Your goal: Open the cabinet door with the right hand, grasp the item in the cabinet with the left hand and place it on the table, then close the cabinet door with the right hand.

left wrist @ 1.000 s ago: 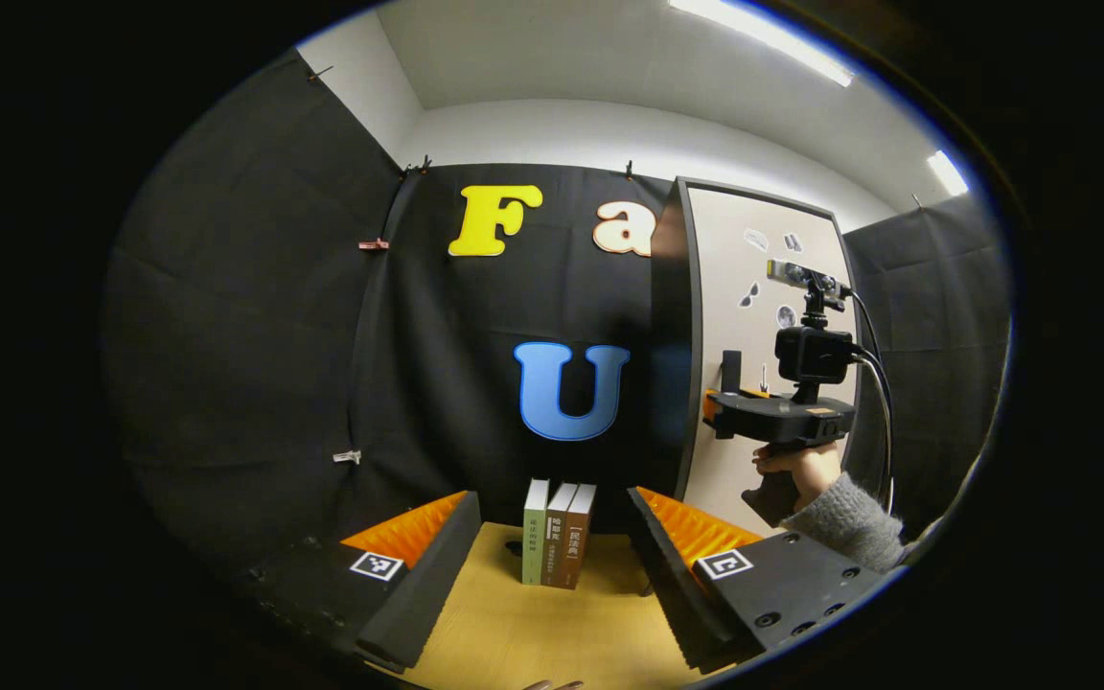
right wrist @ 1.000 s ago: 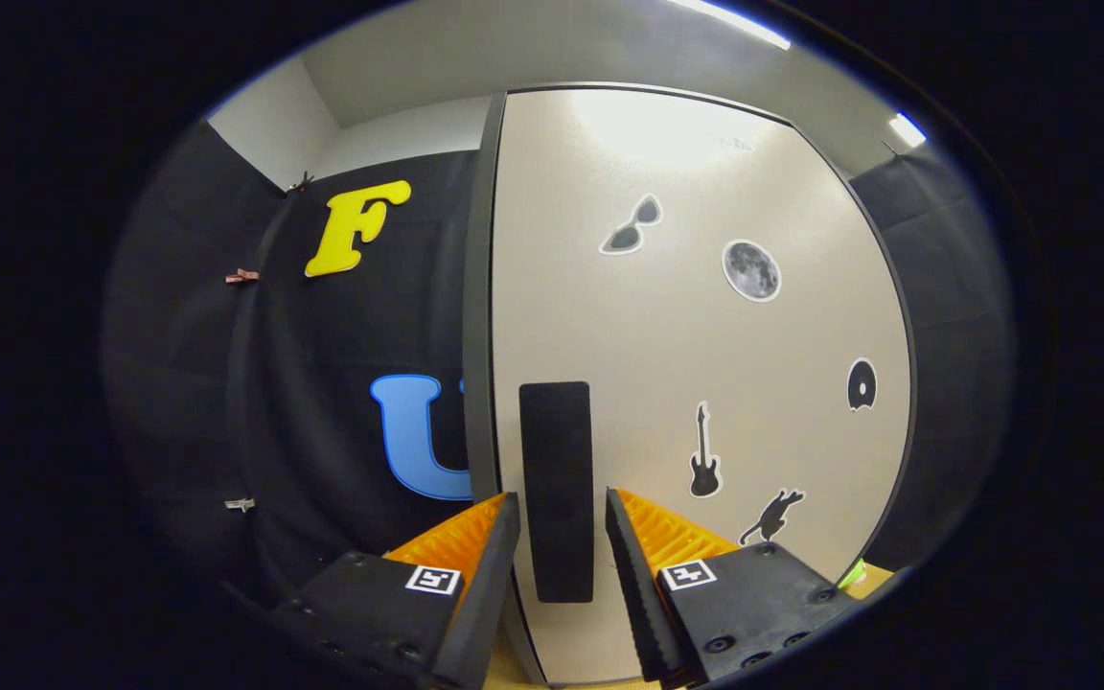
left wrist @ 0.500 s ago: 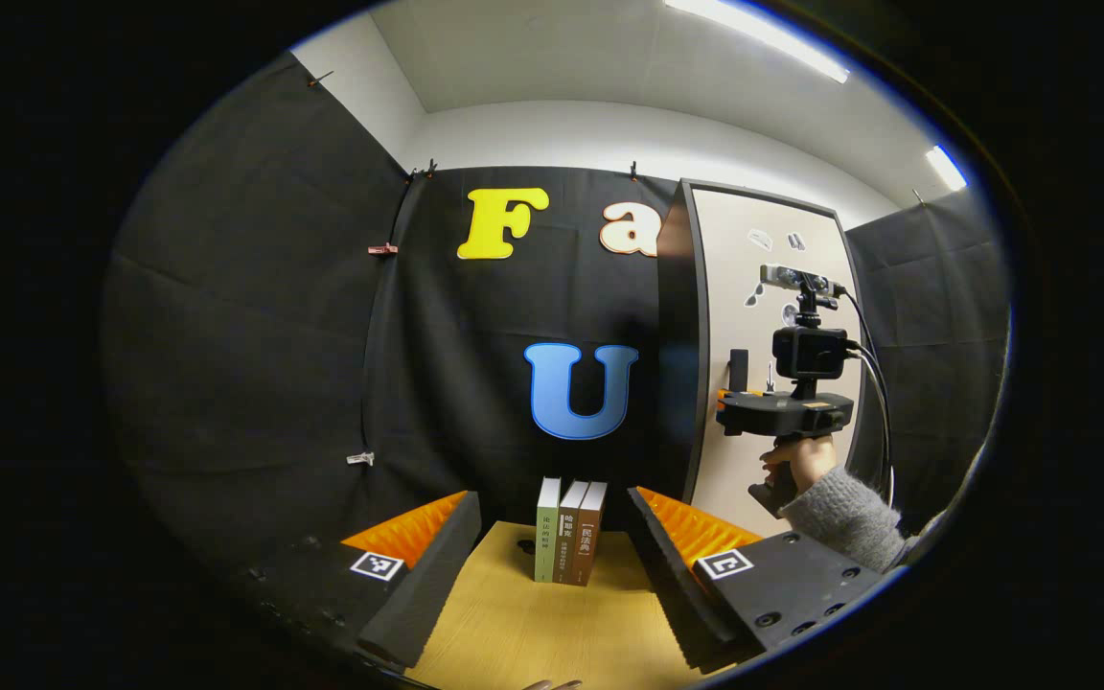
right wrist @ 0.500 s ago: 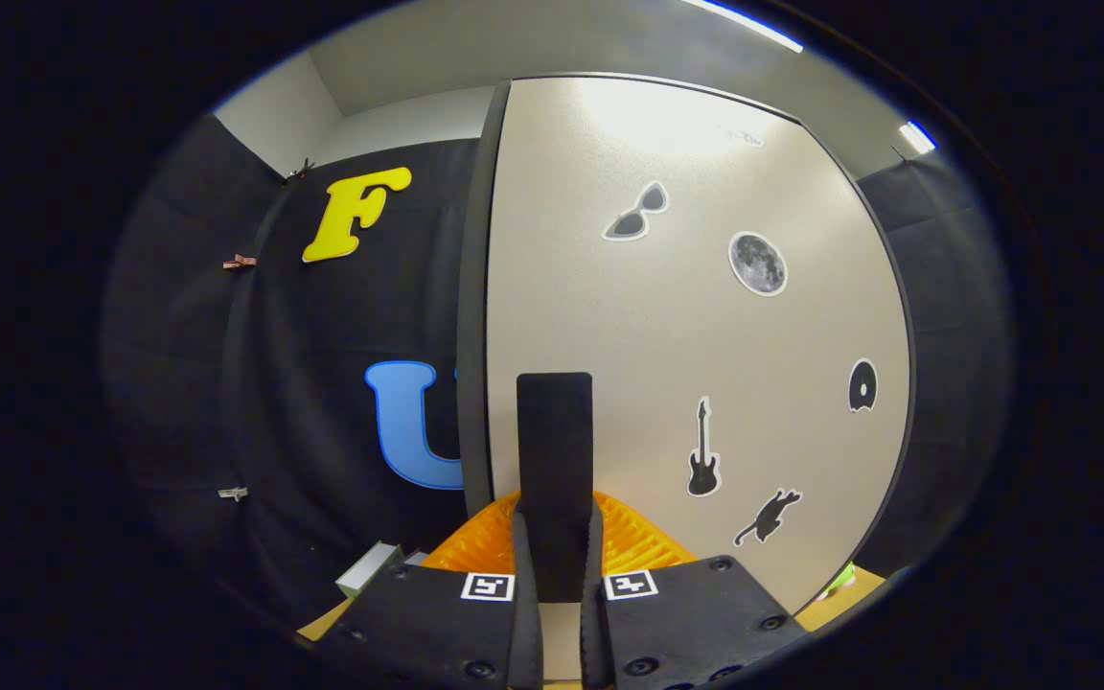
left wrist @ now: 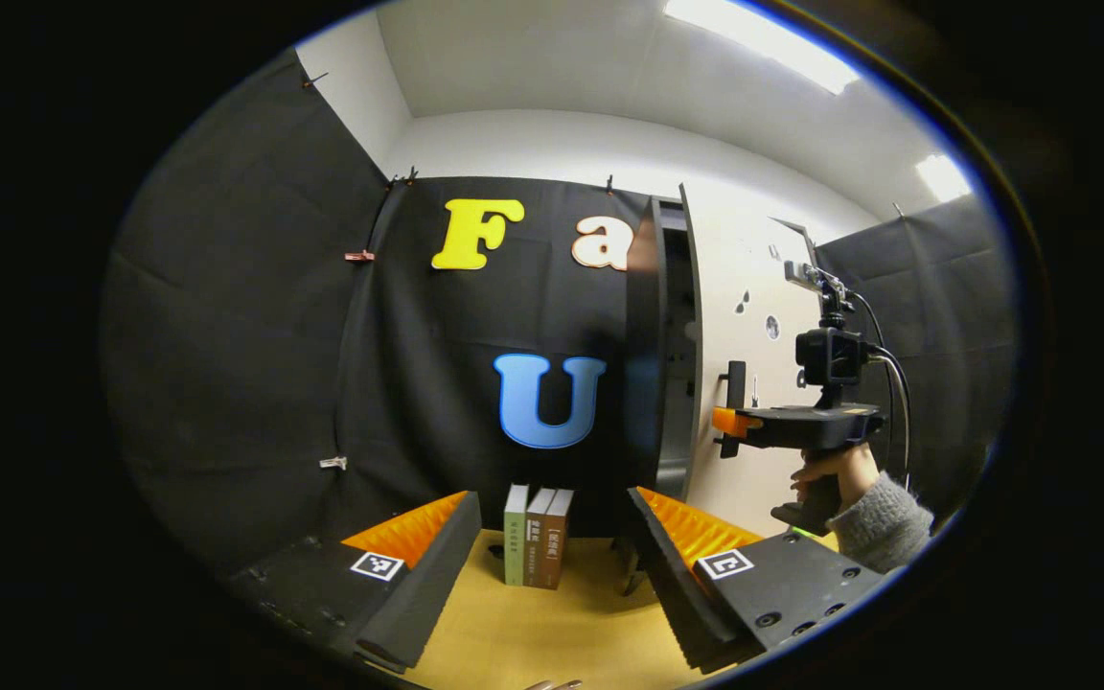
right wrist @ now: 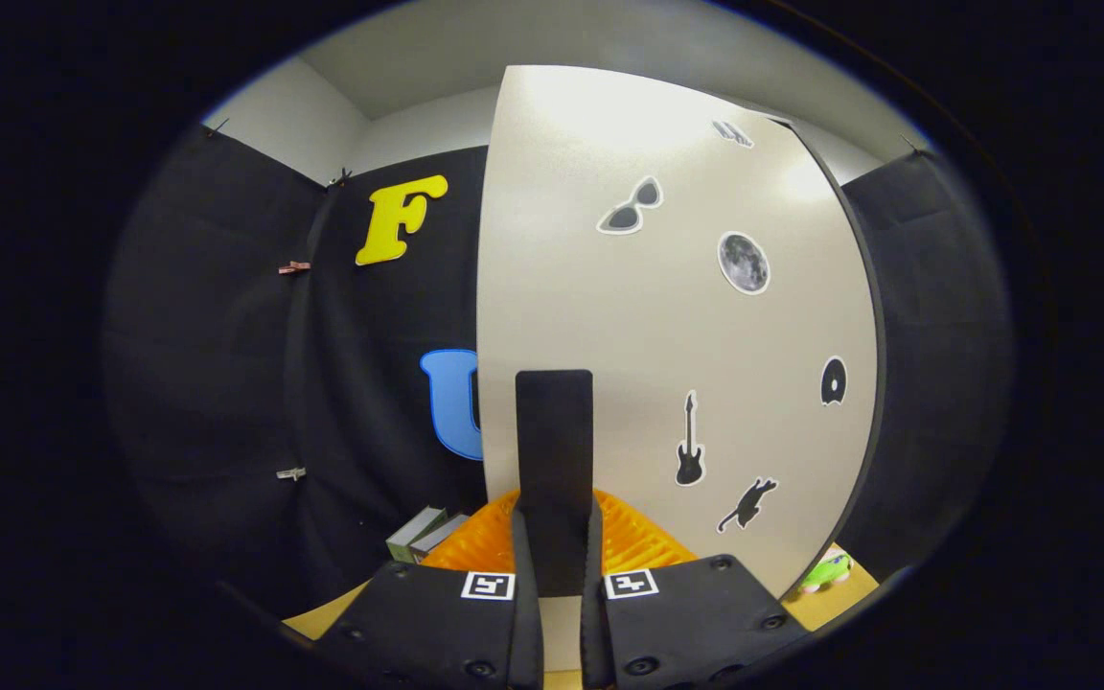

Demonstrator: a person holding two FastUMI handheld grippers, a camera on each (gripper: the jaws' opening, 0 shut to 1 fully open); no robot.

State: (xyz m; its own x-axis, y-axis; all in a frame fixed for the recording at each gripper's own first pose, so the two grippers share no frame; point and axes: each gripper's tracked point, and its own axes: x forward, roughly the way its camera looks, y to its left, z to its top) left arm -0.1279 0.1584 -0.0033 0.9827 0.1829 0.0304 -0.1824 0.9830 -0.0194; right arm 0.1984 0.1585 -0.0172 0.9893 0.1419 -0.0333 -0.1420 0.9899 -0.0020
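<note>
The cabinet (left wrist: 664,345) stands at the right on the table, its pale door (right wrist: 667,335) with dark stickers swung a little way out. In the right gripper view, my right gripper (right wrist: 557,565) is shut on the door's upright black handle (right wrist: 554,450). The left gripper view shows the right gripper (left wrist: 726,426), held by a hand (left wrist: 825,470), at the handle (left wrist: 732,388). A dark gap runs along the door's edge, and the cabinet's inside is hidden. My left gripper (left wrist: 552,561) hangs open over the table with nothing between its fingers.
Three upright books (left wrist: 535,535) stand on the wooden table (left wrist: 552,632) against the black cloth wall, left of the cabinet; they appear again in the right gripper view as books (right wrist: 427,535). A small green thing (right wrist: 825,568) lies on the table beyond the door's lower right.
My right gripper went from open around the handle to shut on it. Since then the door has swung out from the cabinet. The left gripper has barely shifted.
</note>
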